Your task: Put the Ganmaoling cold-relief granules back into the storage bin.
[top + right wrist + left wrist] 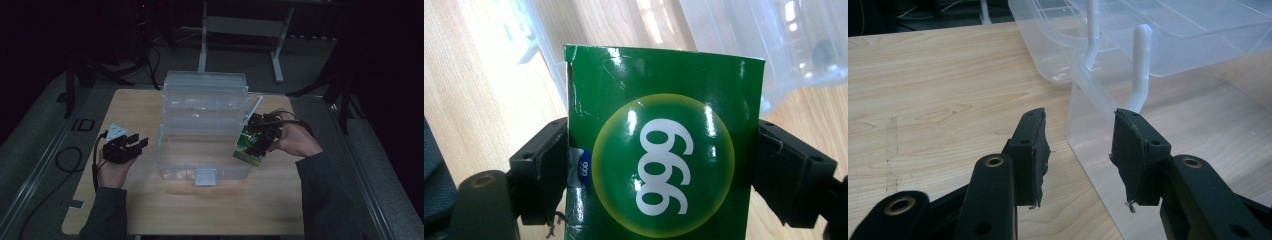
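Note:
A clear plastic storage box [200, 150] stands open in the middle of the wooden table, its lid [205, 97] tipped up behind it. My right gripper [260, 137] is shut on a green carton [248, 142] marked 999, held just off the box's right wall. In the right gripper view the carton [664, 150] sits squeezed between both black jaws, with the box wall [574, 45] behind it. My left gripper [135, 142] rests open left of the box. Its fingers [1030, 150] hold nothing, and the box corner [1098, 130] lies just ahead of them.
A white latch [205, 176] hangs on the box's front wall. The wooden table [200, 210] has bare room in front and at the left. A pale tag [116, 131] lies by the left hand. Table legs and cables stand on the dark floor beyond.

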`<state>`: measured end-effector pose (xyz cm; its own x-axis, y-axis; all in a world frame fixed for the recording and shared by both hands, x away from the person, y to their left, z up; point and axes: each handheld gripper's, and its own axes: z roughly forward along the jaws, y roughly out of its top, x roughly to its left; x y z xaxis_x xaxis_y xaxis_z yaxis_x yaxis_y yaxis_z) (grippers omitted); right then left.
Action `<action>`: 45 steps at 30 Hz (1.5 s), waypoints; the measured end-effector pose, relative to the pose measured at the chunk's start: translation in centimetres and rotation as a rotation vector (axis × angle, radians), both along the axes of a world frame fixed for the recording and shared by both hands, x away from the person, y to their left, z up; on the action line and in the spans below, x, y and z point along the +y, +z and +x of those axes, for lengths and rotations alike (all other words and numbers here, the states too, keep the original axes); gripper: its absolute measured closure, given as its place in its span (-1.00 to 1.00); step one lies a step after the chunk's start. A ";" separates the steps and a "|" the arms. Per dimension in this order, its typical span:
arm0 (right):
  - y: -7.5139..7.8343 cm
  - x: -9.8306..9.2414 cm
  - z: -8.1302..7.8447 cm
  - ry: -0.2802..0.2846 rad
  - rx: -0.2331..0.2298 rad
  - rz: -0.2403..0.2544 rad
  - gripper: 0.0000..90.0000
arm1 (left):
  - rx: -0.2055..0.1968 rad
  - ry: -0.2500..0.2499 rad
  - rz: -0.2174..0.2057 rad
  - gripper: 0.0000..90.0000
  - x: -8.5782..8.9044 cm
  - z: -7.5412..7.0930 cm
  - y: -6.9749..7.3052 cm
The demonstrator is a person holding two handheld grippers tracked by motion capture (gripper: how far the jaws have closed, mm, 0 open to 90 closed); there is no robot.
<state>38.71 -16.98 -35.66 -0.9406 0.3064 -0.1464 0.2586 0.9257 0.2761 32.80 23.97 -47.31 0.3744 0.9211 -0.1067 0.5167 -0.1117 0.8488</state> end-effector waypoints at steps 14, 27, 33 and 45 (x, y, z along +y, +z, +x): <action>-0.5 1.1 0.6 0.101 0.018 -0.019 -0.61 | 0.000 0.000 0.000 0.27 0.0 0.0 0.0; -0.5 1.5 0.7 0.189 0.031 -0.023 -0.61 | 0.004 -0.004 0.001 0.27 -0.2 0.1 -0.1; -0.5 1.8 0.9 0.233 0.028 -0.034 -0.61 | 0.003 -0.002 0.000 0.27 -0.1 0.0 -0.1; -0.5 2.3 1.3 0.303 0.042 -0.046 -0.61 | 0.004 -0.005 0.000 0.27 -0.1 0.1 -0.1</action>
<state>40.00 -14.66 -36.19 -0.9936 0.0054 -0.1129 -0.0205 0.9737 0.2268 32.89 23.84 -47.44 0.3790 0.9190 -0.1086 0.5193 -0.1141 0.8470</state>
